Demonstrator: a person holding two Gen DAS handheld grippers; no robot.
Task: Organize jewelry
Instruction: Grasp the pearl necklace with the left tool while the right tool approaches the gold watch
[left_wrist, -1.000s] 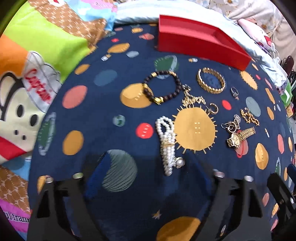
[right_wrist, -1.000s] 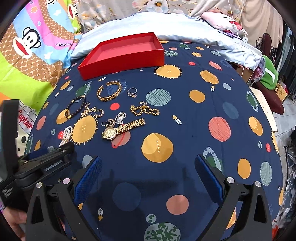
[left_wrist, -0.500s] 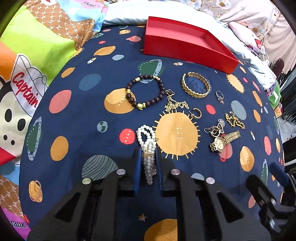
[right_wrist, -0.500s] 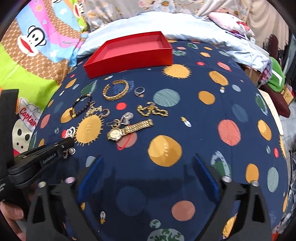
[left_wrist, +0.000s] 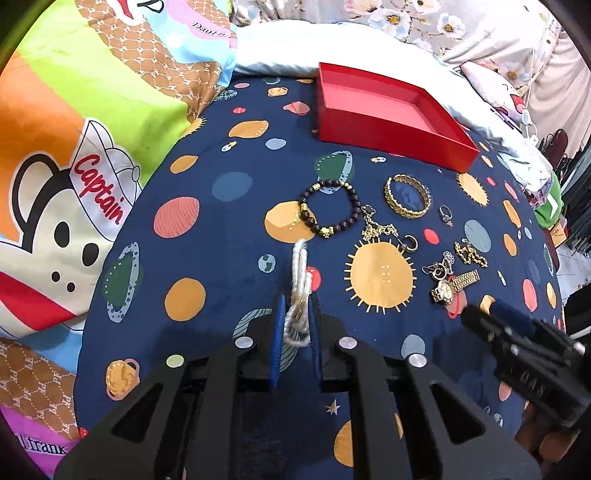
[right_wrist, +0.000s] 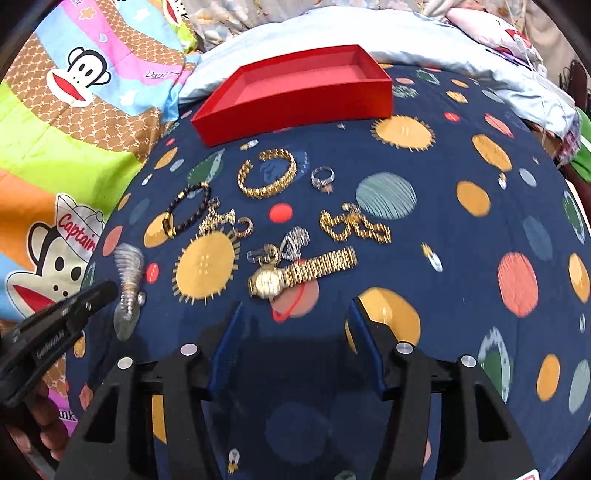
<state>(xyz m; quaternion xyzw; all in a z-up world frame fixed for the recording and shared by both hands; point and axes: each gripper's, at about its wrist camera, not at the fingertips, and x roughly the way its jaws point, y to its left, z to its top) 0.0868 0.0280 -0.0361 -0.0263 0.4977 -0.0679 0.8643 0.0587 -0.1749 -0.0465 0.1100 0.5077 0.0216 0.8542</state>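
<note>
L gripper (left_wrist: 296, 325) fingers, wide apart 1 s ago, now pinch white pearl bracelet (left_wrist: 300, 280) btwn them, lifted for red cardboard tray (left_wrist: 391, 122); R gripper (right_wrist: 295, 332) fingers open, empty.

Planet-print sheet (left_wrist: 229, 266), monkey-print quilt (left_wrist: 74, 155)

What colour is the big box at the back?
Red box, clearest in the right wrist view.

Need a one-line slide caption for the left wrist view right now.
Left tongs shut on the pearl bracelet, with the red tray empty beyond the other jewelry on the planet-print cloth.
</note>
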